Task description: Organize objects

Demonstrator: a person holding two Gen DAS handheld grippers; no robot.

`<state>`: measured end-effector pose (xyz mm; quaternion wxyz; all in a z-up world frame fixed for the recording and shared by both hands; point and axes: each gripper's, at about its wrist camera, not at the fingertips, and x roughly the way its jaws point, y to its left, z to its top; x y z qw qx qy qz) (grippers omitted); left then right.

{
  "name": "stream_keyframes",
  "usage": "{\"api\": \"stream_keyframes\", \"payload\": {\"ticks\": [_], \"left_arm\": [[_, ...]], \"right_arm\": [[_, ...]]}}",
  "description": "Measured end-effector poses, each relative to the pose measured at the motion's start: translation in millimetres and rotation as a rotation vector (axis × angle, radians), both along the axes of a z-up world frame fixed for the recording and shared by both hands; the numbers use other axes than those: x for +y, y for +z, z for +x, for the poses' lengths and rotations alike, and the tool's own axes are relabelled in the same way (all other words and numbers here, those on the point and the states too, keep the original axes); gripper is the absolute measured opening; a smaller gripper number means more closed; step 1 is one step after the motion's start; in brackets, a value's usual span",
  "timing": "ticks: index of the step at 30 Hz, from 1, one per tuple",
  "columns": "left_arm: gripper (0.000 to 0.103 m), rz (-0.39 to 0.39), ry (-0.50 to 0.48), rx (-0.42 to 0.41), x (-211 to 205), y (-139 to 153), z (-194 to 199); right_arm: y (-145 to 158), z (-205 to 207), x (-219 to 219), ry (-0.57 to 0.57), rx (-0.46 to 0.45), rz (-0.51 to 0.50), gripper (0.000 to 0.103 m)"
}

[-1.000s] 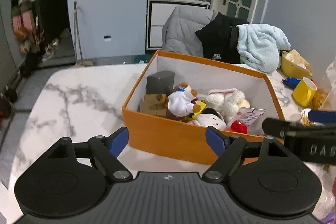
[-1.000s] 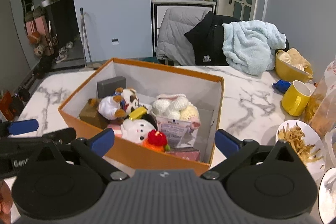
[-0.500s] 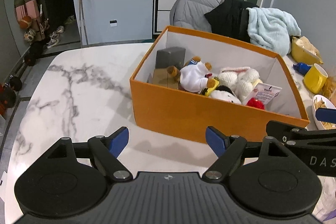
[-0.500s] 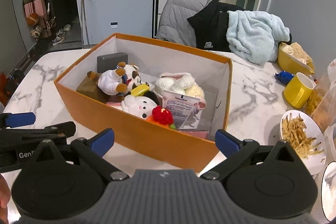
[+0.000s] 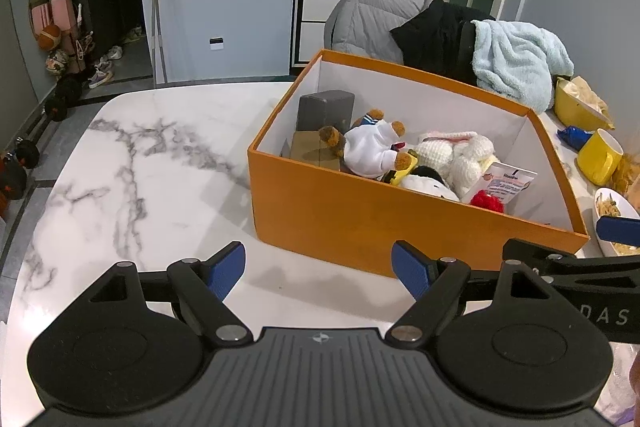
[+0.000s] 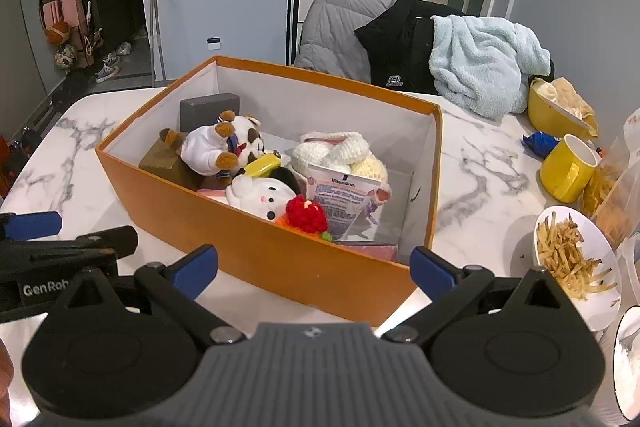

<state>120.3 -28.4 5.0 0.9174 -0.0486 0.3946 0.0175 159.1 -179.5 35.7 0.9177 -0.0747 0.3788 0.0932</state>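
An orange box [image 5: 360,223] [image 6: 280,259] stands on the marble table, filled with soft toys. Inside lie a white plush dog [image 5: 372,147] [image 6: 212,147], a crocheted cream bunny [image 5: 452,151] [image 6: 340,151], a red knitted toy [image 6: 306,213], a printed sachet [image 6: 344,199] and a grey block [image 5: 326,105]. My left gripper [image 5: 320,265] hangs open over bare table in front of the box's near wall. The right gripper [image 6: 314,265] is open too, just short of the box's near wall. Nothing sits between either pair of fingers.
To the right stand a yellow mug [image 6: 568,167], a plate of fries [image 6: 576,263], a yellow bowl [image 6: 556,115] and snack bags. A chair with jackets and a light blue blanket [image 6: 480,63] is behind the table. Bare marble [image 5: 140,167] lies left of the box.
Both grippers have drawn back from the box, which now sits farther off in each view. Their jaws stay as wide as before.
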Motion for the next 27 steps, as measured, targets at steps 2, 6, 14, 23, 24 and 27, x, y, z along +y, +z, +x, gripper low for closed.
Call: {"api": "stream_keyframes", "payload": {"ticks": [2, 6, 14, 23, 24, 27], "left_arm": [[0.095, 0.0, 0.001, -0.003, -0.7, 0.4, -0.7], [0.095, -0.002, 0.001, -0.009, -1.2, 1.2, -1.9], [0.095, 0.01, 0.006, -0.017, -2.9, 1.8, -3.5], [0.095, 0.023, 0.008, -0.018, -3.5, 1.5, -4.2], [0.095, 0.024, 0.008, -0.018, -3.7, 1.4, -4.3], [0.095, 0.028, 0.008, -0.018, -3.9, 1.0, -4.7]], "right_arm": [[0.7, -0.4, -0.6, -0.002, -0.001, 0.0, 0.102], [1.4, -0.7, -0.8, -0.001, -0.003, -0.001, 0.102], [1.7, -1.0, -1.4, -0.002, -0.004, -0.003, 0.102], [1.2, -1.2, -1.8, -0.002, -0.004, -0.004, 0.102], [1.2, -1.2, -1.9, -0.002, -0.004, -0.004, 0.102], [0.7, -1.1, -1.5, -0.002, -0.004, -0.006, 0.102]]}}
